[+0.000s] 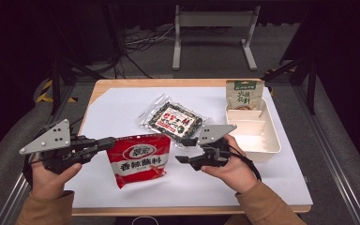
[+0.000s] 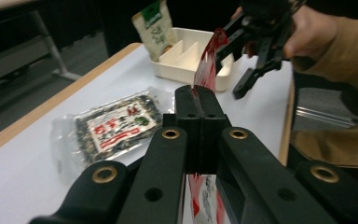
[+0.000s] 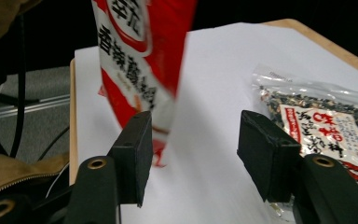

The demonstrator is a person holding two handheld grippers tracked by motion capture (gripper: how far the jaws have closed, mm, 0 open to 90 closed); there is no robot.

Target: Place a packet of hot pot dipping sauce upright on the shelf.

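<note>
High view: my hands at 6 o'clock, left gripper (image 1: 110,142) clamped on the left edge of the red pouch (image 1: 139,159), which hangs just above the tabletop (image 1: 122,105). Right gripper (image 1: 182,159) sits at 3 o'clock of the pouch, jaws apart, nothing in them. Seaweed pack (image 1: 172,118) at 12 o'clock of the pouch, white tray (image 1: 274,140) further right.

Left gripper view: jaws pressed together on the pouch (image 2: 207,65), seen edge-on, which the high view can't show. Pinch looks thin, so the pouch may slip or swing.

Right gripper view: left jaw just beside the pouch's (image 3: 140,60) lower corner, not pressing. Seaweed pack (image 3: 321,121) lies close behind my right jaw, so closing carelessly could snag it. Blur on the pouch suggests it's swaying, so I may miss the edge.
</note>
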